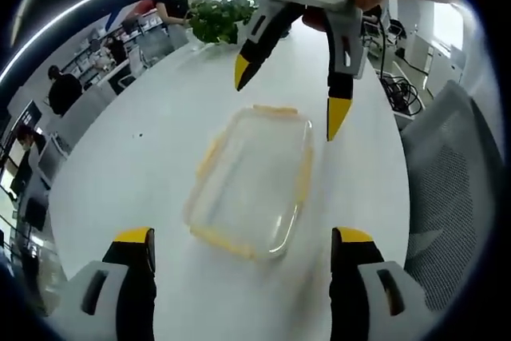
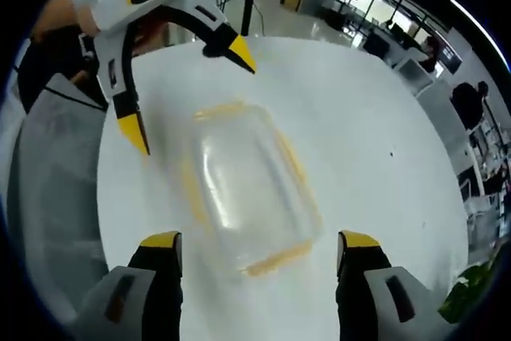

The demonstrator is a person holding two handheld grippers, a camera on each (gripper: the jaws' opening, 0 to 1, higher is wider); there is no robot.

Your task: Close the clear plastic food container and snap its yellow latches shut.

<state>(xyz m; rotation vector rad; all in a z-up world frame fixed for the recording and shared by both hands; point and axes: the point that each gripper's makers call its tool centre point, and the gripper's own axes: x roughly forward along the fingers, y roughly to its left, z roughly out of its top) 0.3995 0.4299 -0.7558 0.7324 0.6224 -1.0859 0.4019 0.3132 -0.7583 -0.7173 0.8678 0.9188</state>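
— So where does it stand?

— Both tools hang above the white table with jaws spread wide and nothing between them. The clear plastic food container lies flat on the table between the two, lid apparently seated, yellow latches around its rim. The left gripper faces one short end; the right gripper faces the other.

— What could go wrong?

— Likely the box skids. It looks light and the tabletop smooth, so pressing one latch without bracing the far end could push it away. A lid sitting crooked might also leave a latch missing its lip; blur keeps me from judging which latches are down.

— Any writing?

— None readable on the container, the grippers, or the office behind the potted plant.
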